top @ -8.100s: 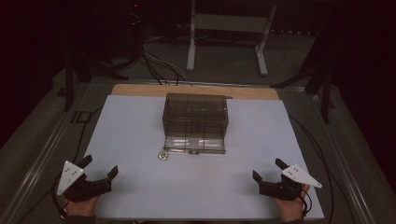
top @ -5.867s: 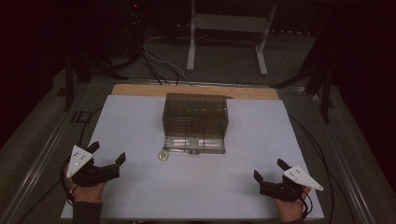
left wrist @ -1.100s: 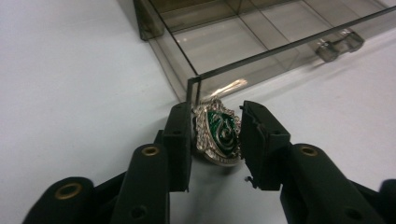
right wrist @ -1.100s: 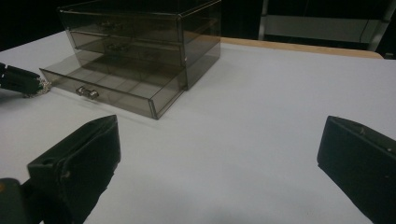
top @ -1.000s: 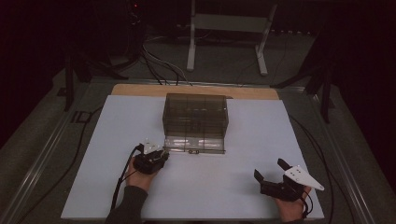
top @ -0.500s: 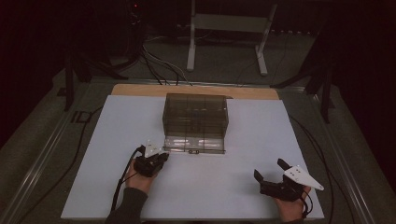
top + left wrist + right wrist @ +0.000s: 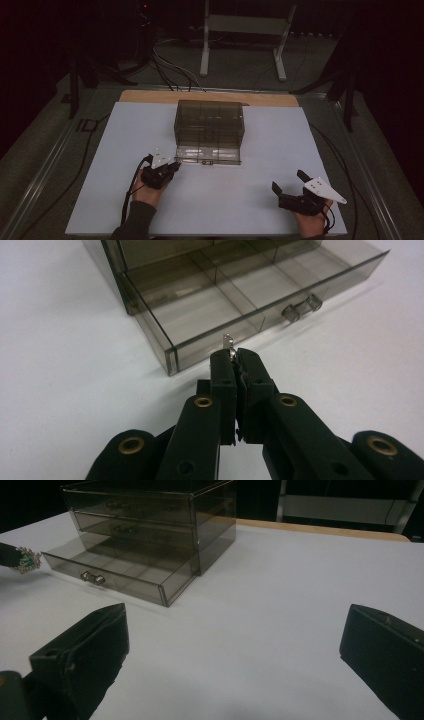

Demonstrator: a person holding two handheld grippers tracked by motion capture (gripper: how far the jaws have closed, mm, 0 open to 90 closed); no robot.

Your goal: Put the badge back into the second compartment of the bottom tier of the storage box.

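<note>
A smoky clear drawer box stands mid-table with its bottom drawer pulled out, its compartments bare. My left gripper sits by the drawer's front left corner, shut on a small silver trinket. The left gripper view has the jaws pressed together, the trinket poking out towards the drawer. From the right gripper view the trinket shows a green stone, just off the table. My right gripper rests open near the front right, jaws wide apart with nothing between them.
White sheet covers the table, with a wooden strip along the far edge. A white metal stand and cables lie on the dark floor beyond. Cables trail down both table sides.
My left gripper travelled from the front left edge to the small trinket by the drawer and closed on it. In the last second it barely moved. The right gripper stayed put.
</note>
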